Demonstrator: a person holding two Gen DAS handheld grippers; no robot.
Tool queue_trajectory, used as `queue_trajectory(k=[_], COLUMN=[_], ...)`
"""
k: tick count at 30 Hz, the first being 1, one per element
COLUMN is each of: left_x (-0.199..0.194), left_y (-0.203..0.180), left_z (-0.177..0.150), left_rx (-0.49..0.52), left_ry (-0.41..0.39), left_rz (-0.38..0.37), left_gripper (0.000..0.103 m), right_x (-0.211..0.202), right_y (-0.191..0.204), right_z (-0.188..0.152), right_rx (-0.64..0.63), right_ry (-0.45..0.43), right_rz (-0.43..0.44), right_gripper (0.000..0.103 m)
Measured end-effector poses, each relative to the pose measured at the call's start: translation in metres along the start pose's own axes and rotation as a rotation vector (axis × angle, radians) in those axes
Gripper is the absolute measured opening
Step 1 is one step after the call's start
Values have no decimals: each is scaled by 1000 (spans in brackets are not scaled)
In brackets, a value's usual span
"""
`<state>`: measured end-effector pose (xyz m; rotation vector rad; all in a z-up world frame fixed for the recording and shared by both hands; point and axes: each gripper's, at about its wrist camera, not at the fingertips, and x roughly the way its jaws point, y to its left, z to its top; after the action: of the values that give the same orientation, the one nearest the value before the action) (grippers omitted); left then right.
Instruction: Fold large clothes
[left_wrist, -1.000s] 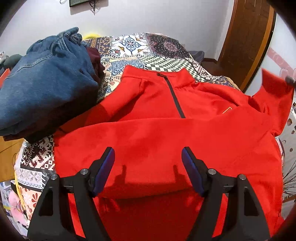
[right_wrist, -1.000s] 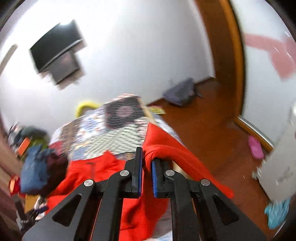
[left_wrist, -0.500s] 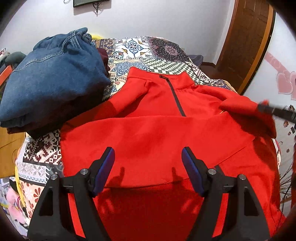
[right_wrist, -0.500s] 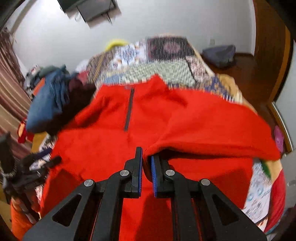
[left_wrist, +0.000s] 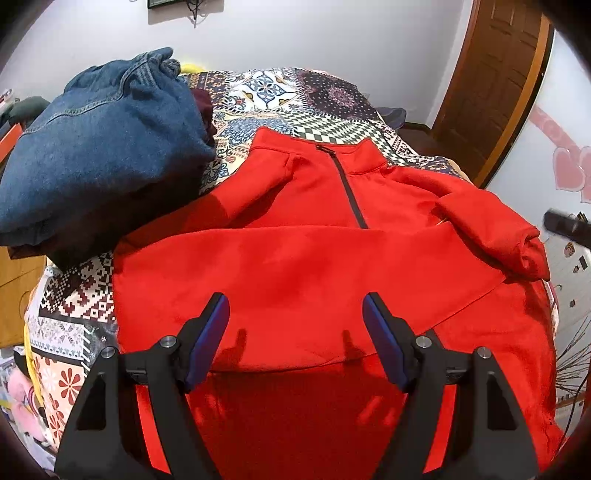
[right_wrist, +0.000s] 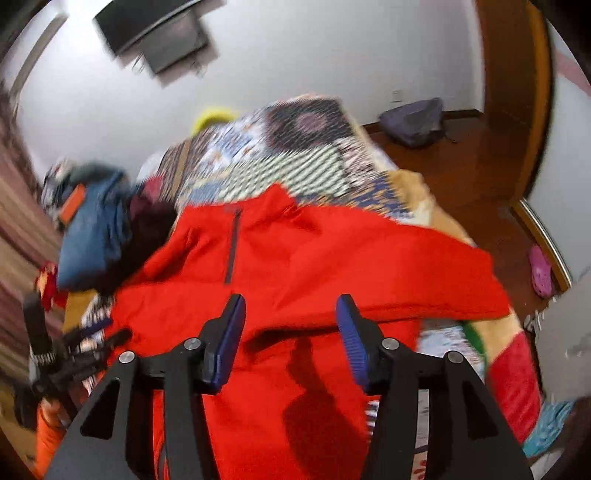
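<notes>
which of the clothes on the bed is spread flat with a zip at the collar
The red pullover, spread across the patterned bedspread with a dark collar zip; the blue denim garment is bundled beside it.

Even, bright indoor light; left wrist view sharp, fingers (left_wrist: 207, 338) throwing short soft shadows onto the red jacket (left_wrist: 295, 266). Right wrist view motion-blurred, worst on the quilt (right_wrist: 295, 147) and TV (right_wrist: 155, 33). Heavy fisheye bending, dark vignette in corners.
</notes>
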<state>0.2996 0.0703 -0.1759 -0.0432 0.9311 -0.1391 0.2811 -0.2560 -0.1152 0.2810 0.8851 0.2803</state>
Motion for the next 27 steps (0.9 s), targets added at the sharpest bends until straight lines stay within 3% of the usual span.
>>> queue_trajectory(k=[5, 14, 22, 24, 26, 27], left_x=[0, 9, 14, 15, 14, 14], left_y=[-9, -22, -22, -22, -20, -19], left_z=[4, 6, 6, 6, 6, 6], left_rx=[20, 49, 41, 35, 28, 26], left_ry=[-6, 10, 24, 24, 22, 21], left_rz=[-4, -6, -5, -3, -2, -3], left_gripper=[74, 74, 74, 74, 74, 74], right_x=[-2, 43, 68, 70, 72, 74], right_y=[-51, -126, -146, -145, -141, -140], right_z=[4, -16, -10, -8, -4, -3], right_rx=[169, 476, 573, 561, 516, 500], right_ry=[-19, 86, 83, 73, 67, 71], right_rz=[-42, -4, 45, 38, 6, 5], right_gripper=[51, 51, 51, 46, 21, 15])
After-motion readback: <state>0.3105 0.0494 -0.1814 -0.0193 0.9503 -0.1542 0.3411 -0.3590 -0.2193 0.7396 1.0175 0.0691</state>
